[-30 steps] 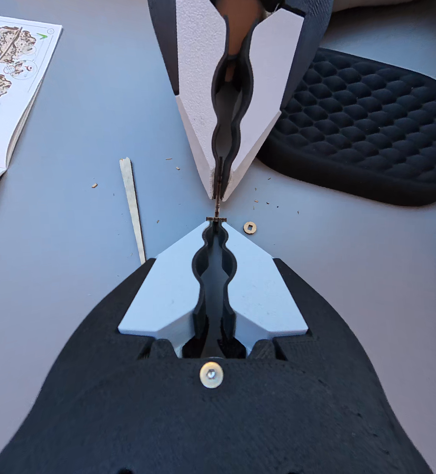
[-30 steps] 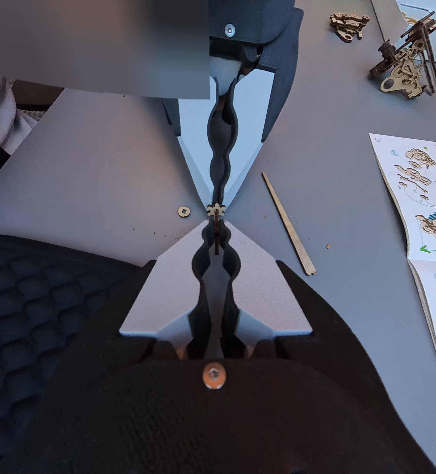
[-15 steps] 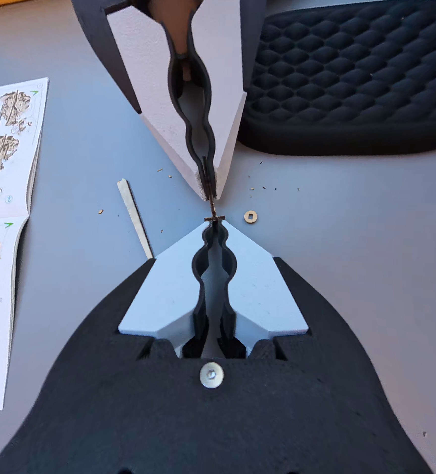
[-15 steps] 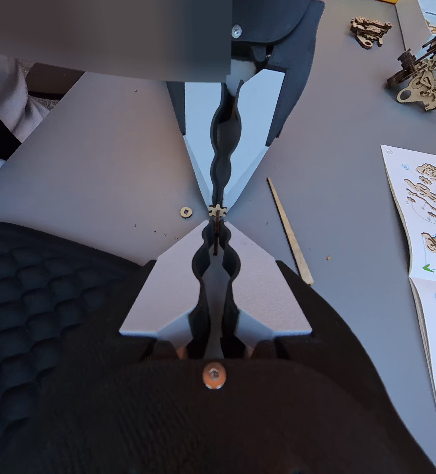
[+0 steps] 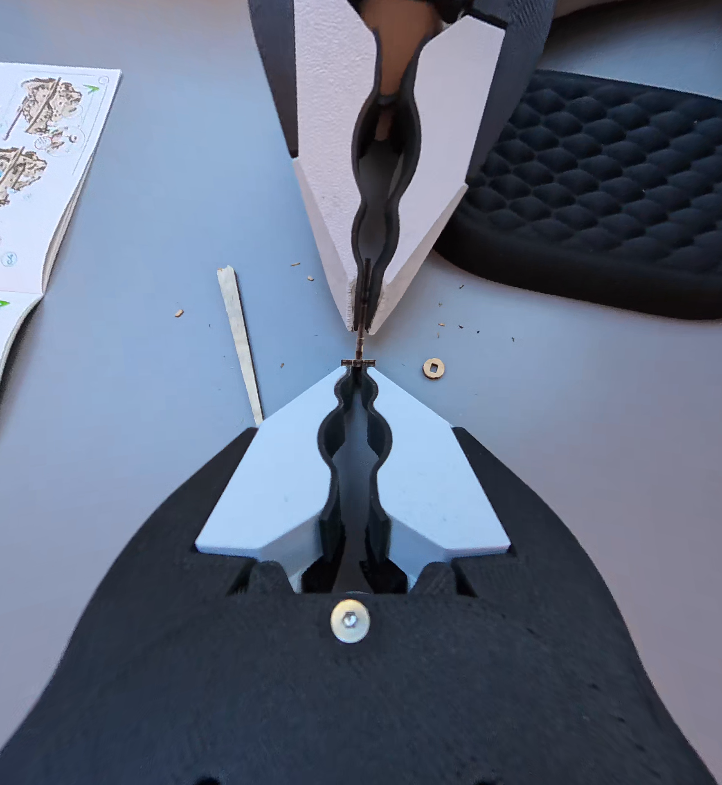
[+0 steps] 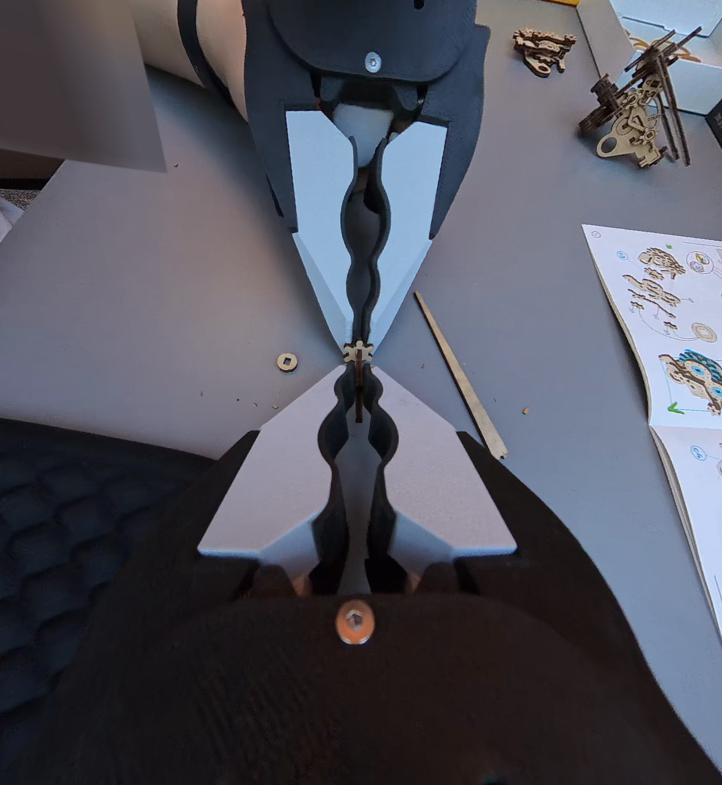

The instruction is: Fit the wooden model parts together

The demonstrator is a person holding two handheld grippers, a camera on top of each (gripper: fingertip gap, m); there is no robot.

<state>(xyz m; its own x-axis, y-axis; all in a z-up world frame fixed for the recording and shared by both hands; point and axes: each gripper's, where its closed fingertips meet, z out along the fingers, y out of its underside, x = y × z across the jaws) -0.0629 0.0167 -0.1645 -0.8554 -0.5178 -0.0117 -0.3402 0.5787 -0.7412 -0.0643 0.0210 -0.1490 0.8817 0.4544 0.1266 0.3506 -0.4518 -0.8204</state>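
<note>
Frame centre: left gripper (image 5: 358,368) pinches the cog (image 5: 358,362), right gripper (image 6: 358,374) clamps the pin (image 6: 358,395), tips meeting. Any tilt could snap the pin or flick both onto the surface (image 5: 563,424).

We see that our left gripper (image 5: 358,368) has a big black body with a rough, grainy skin, two pale blue-white pointed fingers (image 5: 418,458), and wavy black pads (image 5: 333,441) running down the inside. A shiny round screw (image 5: 349,626) sits in the middle of the black part. Our right gripper (image 6: 358,374) looks just the same, with its own screw (image 6: 354,625) near the bottom.
</note>
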